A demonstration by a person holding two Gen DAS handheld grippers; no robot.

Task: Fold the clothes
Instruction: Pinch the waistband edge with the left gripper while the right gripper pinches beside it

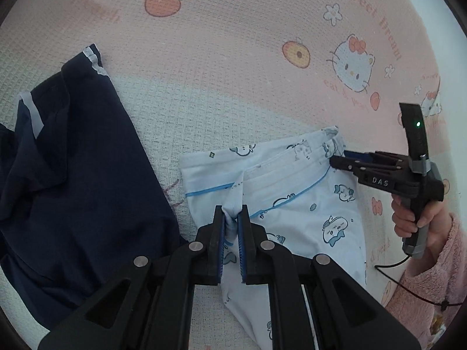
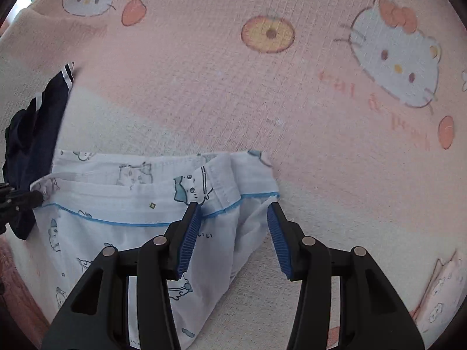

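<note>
Pale blue printed pyjama trousers (image 1: 294, 201) lie on the pink cartoon bedsheet (image 1: 233, 58), waistband end away from the person. Closest in, the left gripper (image 1: 230, 227) is clamped on a bunched pinch of the waistband at one side. The right gripper (image 2: 235, 227) hovers over the other waistband corner, jaws apart, cloth under them but not pressed. To do this well, I judge the right jaws should close on both layers at the blue piping before any lift, so the two hands hold matching corners and keep the band taut. Further left, a navy garment (image 1: 73, 175) lies crumpled. The trouser legs run out of view beneath the grippers, so their lie is unknown.
</note>
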